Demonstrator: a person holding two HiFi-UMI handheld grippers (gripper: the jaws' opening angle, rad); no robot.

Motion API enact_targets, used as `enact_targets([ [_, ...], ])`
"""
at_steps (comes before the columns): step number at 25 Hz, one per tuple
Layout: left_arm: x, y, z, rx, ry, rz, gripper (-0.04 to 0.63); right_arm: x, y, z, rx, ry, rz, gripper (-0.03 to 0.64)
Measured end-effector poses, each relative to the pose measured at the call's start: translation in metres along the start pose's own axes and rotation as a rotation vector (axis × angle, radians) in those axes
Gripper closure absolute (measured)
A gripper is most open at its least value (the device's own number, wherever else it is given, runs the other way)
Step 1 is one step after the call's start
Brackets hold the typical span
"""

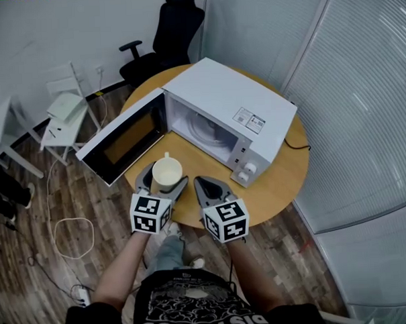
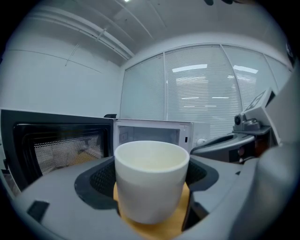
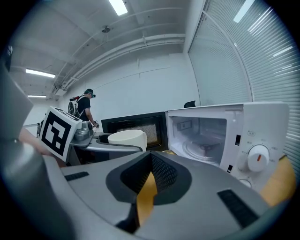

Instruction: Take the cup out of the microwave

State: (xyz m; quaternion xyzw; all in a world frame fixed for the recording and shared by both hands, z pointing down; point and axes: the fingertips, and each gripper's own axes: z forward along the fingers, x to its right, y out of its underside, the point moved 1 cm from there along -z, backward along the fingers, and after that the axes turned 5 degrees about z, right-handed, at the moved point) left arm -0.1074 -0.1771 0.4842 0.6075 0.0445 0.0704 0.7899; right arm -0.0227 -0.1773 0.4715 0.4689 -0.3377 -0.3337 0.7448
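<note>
The white cup (image 1: 167, 171) is outside the microwave (image 1: 227, 103), in front of the open cavity and over the near edge of the round wooden table (image 1: 284, 181). The left gripper (image 1: 164, 184) holds it: in the left gripper view the two jaws press on the cup's sides, and the cup stands upright with its mouth open to the top. Whether its bottom touches the wood I cannot tell. The microwave door (image 1: 125, 138) is swung wide to the left, and the glass turntable (image 1: 208, 132) shows inside the cavity. The right gripper (image 1: 207, 188) is just beside the left one, on its right side. Its jaws are almost together, with only a thin slit where the table colour shows, and nothing is between them. A black office chair (image 1: 174, 31) stands behind the table.
</note>
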Motion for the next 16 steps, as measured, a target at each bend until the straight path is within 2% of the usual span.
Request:
enact_targets([
  [16,0.012,0.006,-0.012,0.008,0.011,-0.007,0.163,-0.009,-0.001,-0.012,0.012,0.004,-0.011,0.601],
])
